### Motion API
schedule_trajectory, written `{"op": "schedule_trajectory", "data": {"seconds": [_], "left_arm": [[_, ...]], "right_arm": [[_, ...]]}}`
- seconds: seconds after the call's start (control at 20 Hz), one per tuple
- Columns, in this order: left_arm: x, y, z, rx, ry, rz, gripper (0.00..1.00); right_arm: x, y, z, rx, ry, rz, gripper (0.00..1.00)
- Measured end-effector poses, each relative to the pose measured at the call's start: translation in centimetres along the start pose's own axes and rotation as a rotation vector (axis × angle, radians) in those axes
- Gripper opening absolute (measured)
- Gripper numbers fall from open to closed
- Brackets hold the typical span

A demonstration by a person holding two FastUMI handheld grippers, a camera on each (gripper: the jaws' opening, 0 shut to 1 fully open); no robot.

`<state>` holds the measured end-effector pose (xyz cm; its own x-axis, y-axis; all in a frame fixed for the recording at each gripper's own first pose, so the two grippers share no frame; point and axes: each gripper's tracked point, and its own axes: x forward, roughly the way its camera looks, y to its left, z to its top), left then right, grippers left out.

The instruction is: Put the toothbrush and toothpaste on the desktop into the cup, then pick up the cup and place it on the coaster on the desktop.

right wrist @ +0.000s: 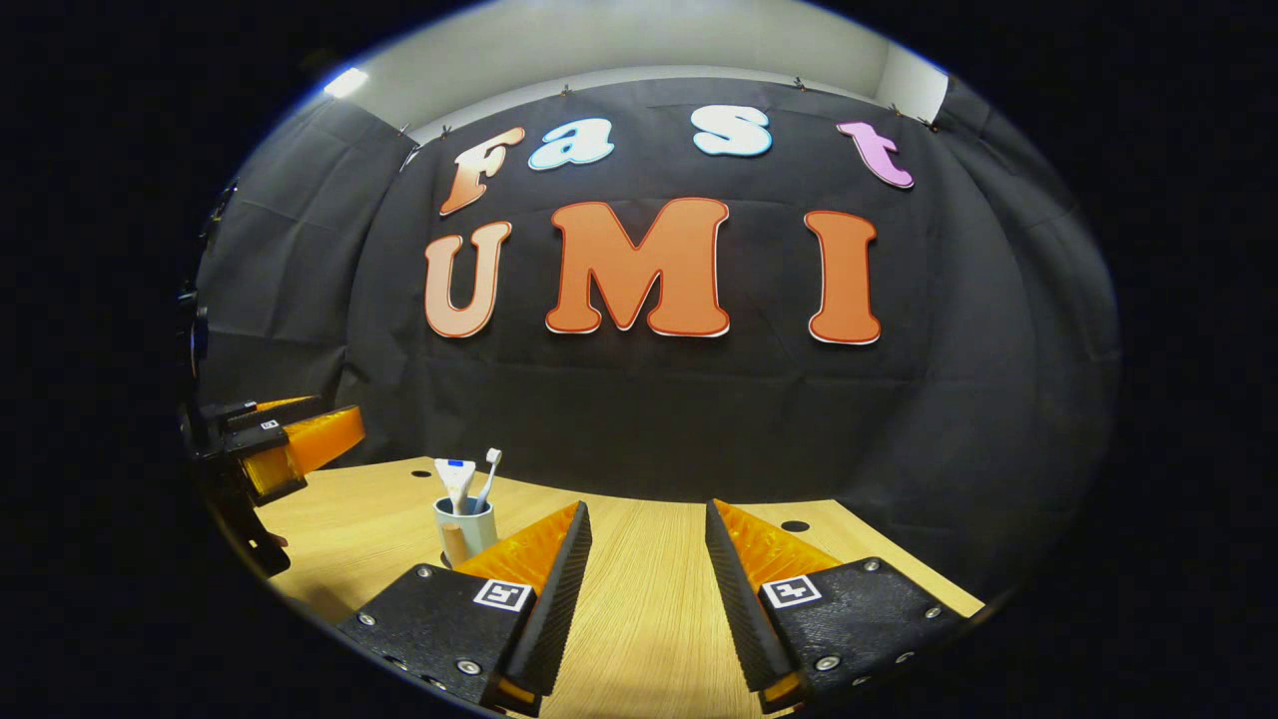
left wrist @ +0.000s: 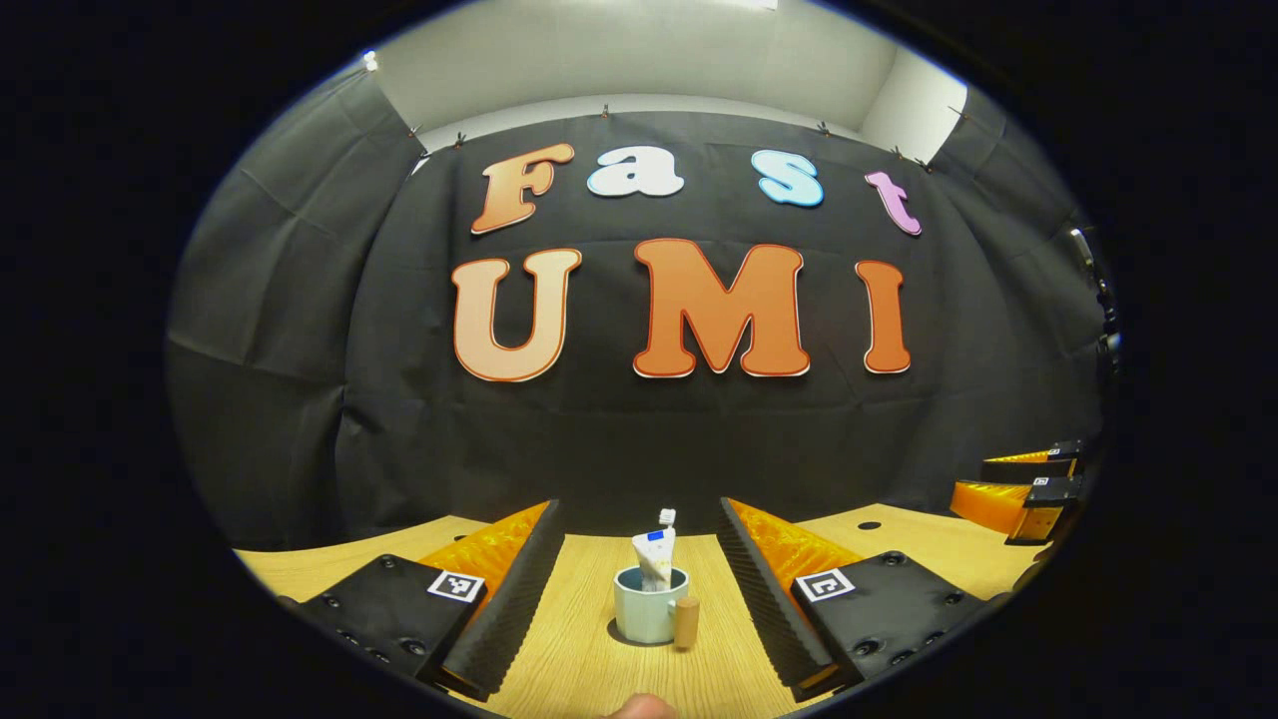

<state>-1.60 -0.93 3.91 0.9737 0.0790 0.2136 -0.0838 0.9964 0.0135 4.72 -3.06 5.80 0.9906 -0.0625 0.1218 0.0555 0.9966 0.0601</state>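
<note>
Your left claw (left wrist: pixel 639 559) sits at the bottom centre of the left gripper view with its fingers spread wide apart and holding nothing. Between them, a little farther out on the light wood-grain counter (left wrist: pixel 559 649), stands the pale blue-grey ceramic cup (left wrist: pixel 649 606), upright, with a short tan wooden handle sticking out on its right side. Neither finger touches the cup. Inside it, the white toothpaste tube (left wrist: pixel 653 559) with a blue mark near its top stands with its flat end up, and the white toothbrush (left wrist: pixel 667 517) pokes its head out just above and behind the tube. You cannot tell from this view whether a coaster lies under the cup.

At the right edge of that view, your right claw (left wrist: pixel 1028 484) shows from the side, well apart from the cup.

In the right gripper view, your right claw (right wrist: pixel 647 559) fills the bottom centre, fingers also spread apart, with bare counter (right wrist: pixel 649 619) between them. The cup (right wrist: pixel 464 532) stands in the lower left of the frame, just beyond the left finger and clear of it, with the toothpaste tube (right wrist: pixel 454 479) and the toothbrush (right wrist: pixel 488 477) leaning out of its mouth. Your left claw (right wrist: pixel 290 439) shows at the far left edge, above the counter and apart from the cup.
</note>
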Motion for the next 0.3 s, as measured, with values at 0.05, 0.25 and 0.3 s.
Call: {"op": "schedule_trajectory", "data": {"seconds": [0.05, 0.25, 0.3], "left_arm": [[-0.07, 0.05, 0.13, 0.002, -0.003, 0.002, 0.98], [-0.39, -0.13, 0.62, 0.01, -0.012, -0.002, 0.97], [-0.41, -0.21, 0.73, 0.014, -0.015, -0.004, 0.97]], "right_arm": [[-0.14, 0.03, 0.0, 0.001, 0.0, -0.001, 0.69], [-0.33, -0.22, 0.37, 0.007, -0.01, 0.0, 0.69], [-0.29, -0.36, 0.48, 0.009, -0.014, -0.004, 0.69]]}}
